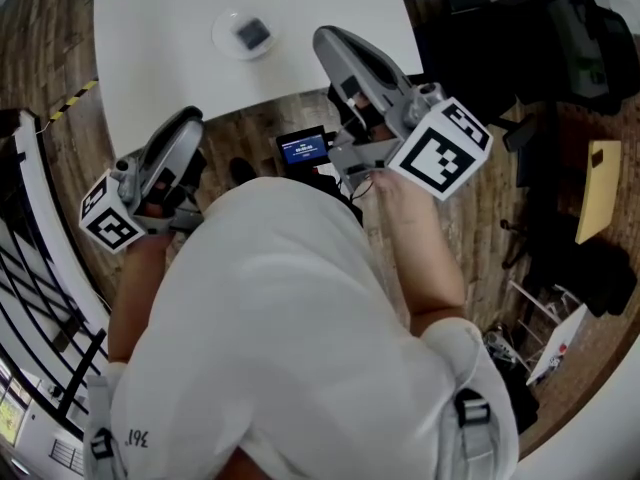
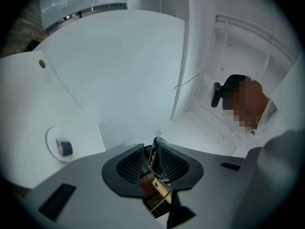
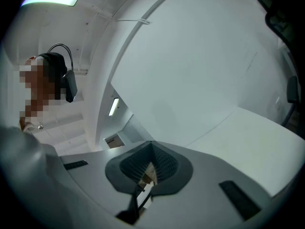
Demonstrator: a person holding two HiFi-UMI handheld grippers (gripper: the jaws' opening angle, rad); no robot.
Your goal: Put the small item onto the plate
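Dark small item point(image 1: 252, 34) sits on the plate point(image 1: 222, 30), well apart from clenched empty left tongs point(image 2: 155, 146) and right tongs point(image 3: 151, 149).

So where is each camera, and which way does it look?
Head view: on the person's head, facing down: white table, left gripper, right gripper, white shirt.
Left gripper view: on that gripper, facing the table; shut jaws, person's head.
Right gripper view: on that gripper, facing white walls; shut jaws, head.
Shared: head and left views show the round white plate with a small dark item.
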